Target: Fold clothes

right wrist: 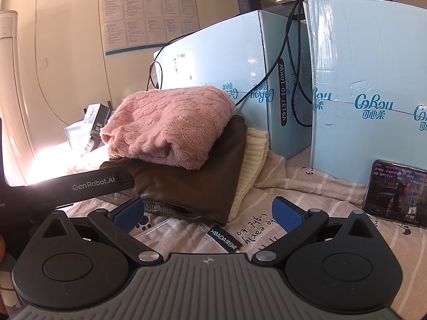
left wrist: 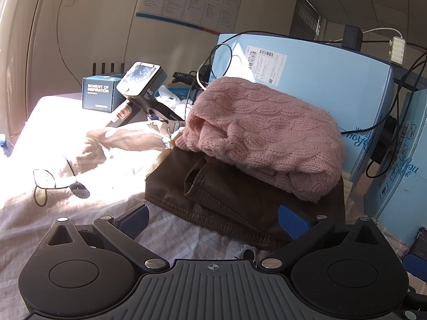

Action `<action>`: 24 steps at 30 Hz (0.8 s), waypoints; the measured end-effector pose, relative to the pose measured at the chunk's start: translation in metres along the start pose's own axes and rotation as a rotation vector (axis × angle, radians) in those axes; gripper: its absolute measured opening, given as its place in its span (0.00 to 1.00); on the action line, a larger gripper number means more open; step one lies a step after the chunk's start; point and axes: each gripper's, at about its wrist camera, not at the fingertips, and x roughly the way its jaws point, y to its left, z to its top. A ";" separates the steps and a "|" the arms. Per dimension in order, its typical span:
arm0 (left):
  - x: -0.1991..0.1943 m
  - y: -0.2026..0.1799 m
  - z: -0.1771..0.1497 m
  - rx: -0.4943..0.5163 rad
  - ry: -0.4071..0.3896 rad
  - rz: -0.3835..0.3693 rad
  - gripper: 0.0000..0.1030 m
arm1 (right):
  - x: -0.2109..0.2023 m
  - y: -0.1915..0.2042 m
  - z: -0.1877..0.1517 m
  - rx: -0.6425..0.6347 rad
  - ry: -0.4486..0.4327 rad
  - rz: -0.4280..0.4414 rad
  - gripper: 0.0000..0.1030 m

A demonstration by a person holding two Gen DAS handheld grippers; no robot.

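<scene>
Left tool: we see its blue pads spread wide with nothing between them, hovering just in front of the clothes pile
Right tool: also spread wide and empty, low over the striped bedsheet
Pink sweater: we find this cable-knit piece folded on top of the pile, at about 12 o'clock from both tools
Brown garment: folded, leather-like, directly under the pink sweater, its near hem reaching almost to the left tool
Cream knit: lowest in the pile as far as we can tell, its ribbed edge showing at 3 o'clock of the brown garment in the right wrist view
Loose cloth: a crumpled beige piece lies on the bed at 9 o'clock of the pile, in strong sunlight
Blue cartons: closed light-blue boxes stand at 12 to 2 o'clock behind the pile; we cannot tell what is inside
Dark box: a small printed box at 10 o'clock, closed, contents not visible
Phone: propped against a carton at 3 o'clock, screen lit
Cables: black leads hang down across the cartons
</scene>
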 end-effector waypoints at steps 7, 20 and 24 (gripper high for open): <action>0.000 0.000 0.000 0.000 -0.001 -0.001 1.00 | 0.000 0.000 0.000 0.000 0.002 -0.001 1.00; 0.000 0.000 0.001 -0.001 -0.002 -0.002 1.00 | 0.000 0.001 0.000 -0.003 0.003 0.003 1.00; -0.001 0.001 0.001 -0.001 -0.002 -0.002 1.00 | 0.001 0.001 0.000 -0.006 0.004 0.004 1.00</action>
